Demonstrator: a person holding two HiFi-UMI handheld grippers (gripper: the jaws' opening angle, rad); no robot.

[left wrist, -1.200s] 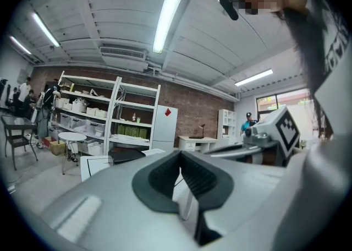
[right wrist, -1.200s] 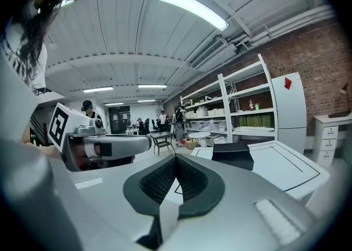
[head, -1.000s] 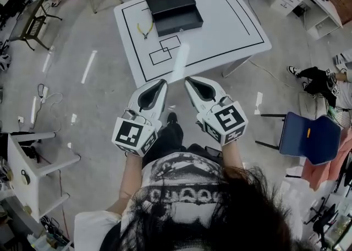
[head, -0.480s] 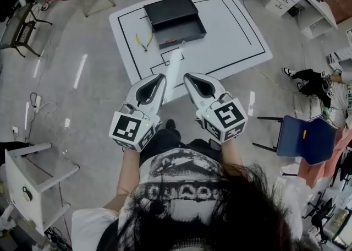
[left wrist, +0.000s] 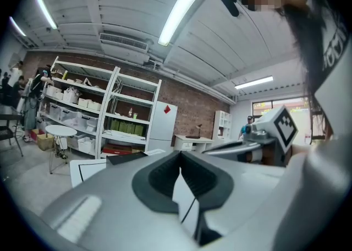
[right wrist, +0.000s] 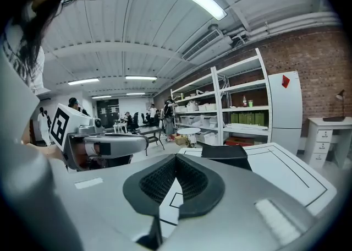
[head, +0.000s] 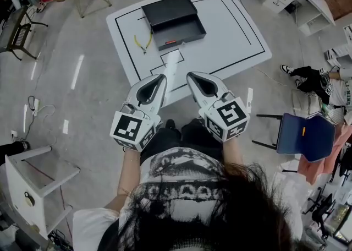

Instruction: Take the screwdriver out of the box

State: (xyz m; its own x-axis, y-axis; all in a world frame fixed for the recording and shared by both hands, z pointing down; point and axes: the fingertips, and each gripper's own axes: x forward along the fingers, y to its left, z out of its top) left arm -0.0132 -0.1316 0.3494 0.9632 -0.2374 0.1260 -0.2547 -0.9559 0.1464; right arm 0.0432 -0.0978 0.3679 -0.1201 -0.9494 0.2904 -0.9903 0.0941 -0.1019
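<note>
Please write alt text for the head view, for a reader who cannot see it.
Seen from above, a person holds a left tool and a right tool side by side, both shut and empty, pointing toward a white table. On it are a black box with an open drawer and, beside it, yellow-handled pliers.

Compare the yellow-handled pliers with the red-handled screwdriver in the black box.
The yellow-handled pliers lie on the bare white table, left of the black box. The red-handled screwdriver lies inside that open box. The pliers show two splayed yellow handles, while the screwdriver shows only as one short red streak, lying crosswise in the head view. Both lie flat, and neither is held.
</note>
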